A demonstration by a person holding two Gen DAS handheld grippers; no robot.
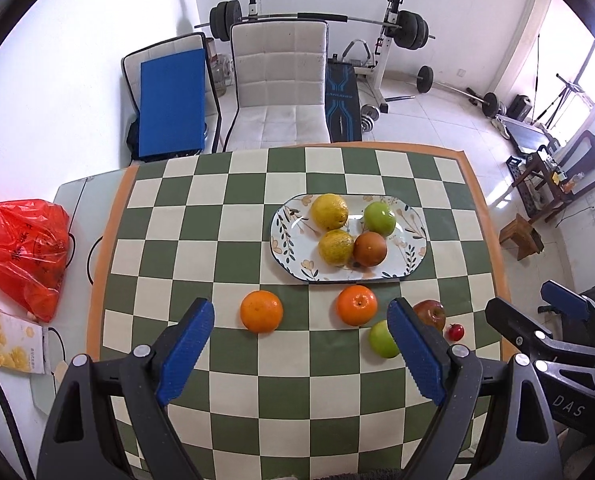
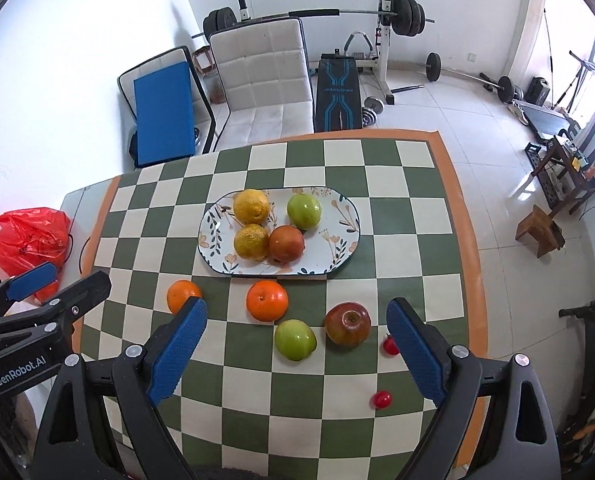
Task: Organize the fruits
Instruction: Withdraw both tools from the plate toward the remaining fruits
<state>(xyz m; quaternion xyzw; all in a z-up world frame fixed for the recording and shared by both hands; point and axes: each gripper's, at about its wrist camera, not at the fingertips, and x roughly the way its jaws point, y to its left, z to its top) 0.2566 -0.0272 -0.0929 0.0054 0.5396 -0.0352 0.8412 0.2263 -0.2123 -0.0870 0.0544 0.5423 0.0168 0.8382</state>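
Observation:
A flower-patterned oval plate (image 1: pixel 289 248) (image 2: pixel 337 240) on the checkered cloth holds two yellow citrus fruits, a green apple (image 1: pixel 379 218) (image 2: pixel 304 211) and a dark orange-brown fruit (image 1: pixel 370 249) (image 2: pixel 286 243). In front of it lie two oranges (image 1: pixel 261 311) (image 1: pixel 356 305) (image 2: pixel 267 300) (image 2: pixel 182 295), a second green apple (image 1: pixel 382 339) (image 2: pixel 295 339), a red apple (image 1: pixel 431 314) (image 2: pixel 348 323) and two small red fruits (image 2: pixel 382 399) (image 2: pixel 389 346). My left gripper (image 1: pixel 300 354) is open and empty, hovering over the near cloth. My right gripper (image 2: pixel 297 354) is open too, above the green and red apples.
A red plastic bag (image 1: pixel 25 252) (image 2: pixel 25 240) and a snack packet (image 1: pixel 9 344) lie on the table's left part. A white chair (image 1: pixel 277 80) stands behind the table. Weight equipment fills the back of the room, and a small wooden stool (image 2: pixel 539 232) stands at the right.

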